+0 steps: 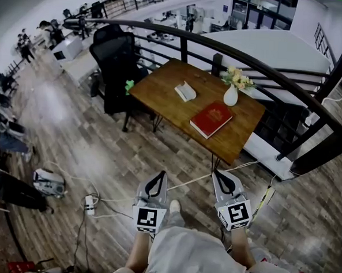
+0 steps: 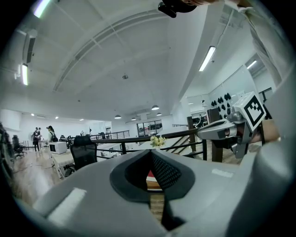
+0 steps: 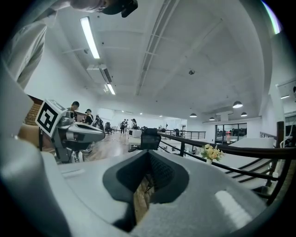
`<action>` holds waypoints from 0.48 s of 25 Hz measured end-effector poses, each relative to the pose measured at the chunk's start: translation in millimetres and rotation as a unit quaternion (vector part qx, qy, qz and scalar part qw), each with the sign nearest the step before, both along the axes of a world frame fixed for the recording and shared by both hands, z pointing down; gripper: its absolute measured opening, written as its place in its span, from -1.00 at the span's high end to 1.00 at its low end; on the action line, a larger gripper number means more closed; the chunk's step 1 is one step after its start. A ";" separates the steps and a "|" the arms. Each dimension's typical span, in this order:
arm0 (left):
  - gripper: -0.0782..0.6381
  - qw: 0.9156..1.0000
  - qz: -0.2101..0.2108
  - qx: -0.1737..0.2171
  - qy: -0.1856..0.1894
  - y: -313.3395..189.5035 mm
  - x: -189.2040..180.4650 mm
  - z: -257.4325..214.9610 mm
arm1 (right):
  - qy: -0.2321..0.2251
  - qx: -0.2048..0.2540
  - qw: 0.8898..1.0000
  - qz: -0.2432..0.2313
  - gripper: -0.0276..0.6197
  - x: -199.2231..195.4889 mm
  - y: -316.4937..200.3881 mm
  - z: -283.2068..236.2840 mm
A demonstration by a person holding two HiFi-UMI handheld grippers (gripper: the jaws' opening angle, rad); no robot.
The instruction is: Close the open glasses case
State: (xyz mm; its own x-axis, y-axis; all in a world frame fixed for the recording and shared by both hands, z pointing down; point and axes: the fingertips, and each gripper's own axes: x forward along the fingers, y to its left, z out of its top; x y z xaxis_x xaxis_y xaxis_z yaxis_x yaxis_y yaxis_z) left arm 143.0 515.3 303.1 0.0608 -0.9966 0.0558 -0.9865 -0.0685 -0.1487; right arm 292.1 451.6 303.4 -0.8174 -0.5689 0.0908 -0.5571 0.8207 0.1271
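The open glasses case (image 1: 186,91), pale with its lid up, lies near the middle of a wooden table (image 1: 157,93) some way ahead of me. Both grippers are held low and close to my body, well short of the table. My left gripper (image 1: 159,176) has its jaws together with nothing between them, and so does my right gripper (image 1: 220,176). In the left gripper view the gripper (image 2: 150,153) points toward the table, with the case hidden behind the jaws. In the right gripper view the gripper (image 3: 148,153) is shut too.
A red book (image 1: 211,119) and a white vase of flowers (image 1: 231,95) share the table. A black office chair (image 1: 115,54) stands at its left end, and a curved dark railing (image 1: 183,33) runs behind. Cables and a power strip (image 1: 89,203) lie on the wooden floor at left.
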 end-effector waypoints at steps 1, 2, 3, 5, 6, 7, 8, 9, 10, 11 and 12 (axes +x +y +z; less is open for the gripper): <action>0.73 1.000 0.002 -0.001 0.001 -7.5 -5.6 0.0 | 0.003 0.000 1.000 0.001 0.91 -6.1 -6.7 0.1; 0.73 1.000 0.004 -0.001 0.001 -14.6 -11.2 -0.6 | 0.006 0.000 1.000 0.001 0.91 -12.2 -13.2 0.3; 0.73 1.000 0.006 0.000 0.000 -21.7 -16.8 -2.2 | 0.010 0.000 1.000 0.002 0.91 -18.1 -19.7 0.3; 0.73 1.000 0.012 0.006 0.000 -36.4 -28.2 -8.1 | 0.015 0.001 1.000 0.007 0.91 -30.1 -33.3 -0.6; 0.73 1.000 0.015 0.007 0.000 -43.5 -34.9 -9.5 | 0.016 0.001 1.000 0.009 0.91 -36.5 -40.1 -0.9; 0.73 1.000 0.016 0.004 0.002 -50.3 -42.1 -8.8 | 0.017 0.000 1.000 0.011 0.91 -43.3 -46.7 -1.4; 0.73 1.000 0.018 0.001 0.003 -57.1 -49.3 -7.8 | 0.018 -0.001 1.000 0.013 0.91 -50.2 -53.0 -2.0; 0.73 1.000 0.020 0.000 0.004 -63.7 -56.2 -7.4 | 0.018 -0.001 1.000 0.015 0.91 -57.0 -59.1 -2.6; 0.73 1.000 0.022 0.000 0.005 -70.1 -62.7 -7.2 | 0.018 -0.001 1.000 0.017 0.91 -63.6 -64.6 -3.0; 0.73 1.000 0.024 0.000 0.006 -76.2 -69.0 -7.0 | 0.017 -0.001 1.000 0.019 0.91 -70.1 -69.8 -3.1; 0.73 1.000 0.026 0.000 0.007 -82.0 -75.5 -6.7 | 0.017 -0.001 1.000 0.021 0.91 -76.6 -74.5 -2.8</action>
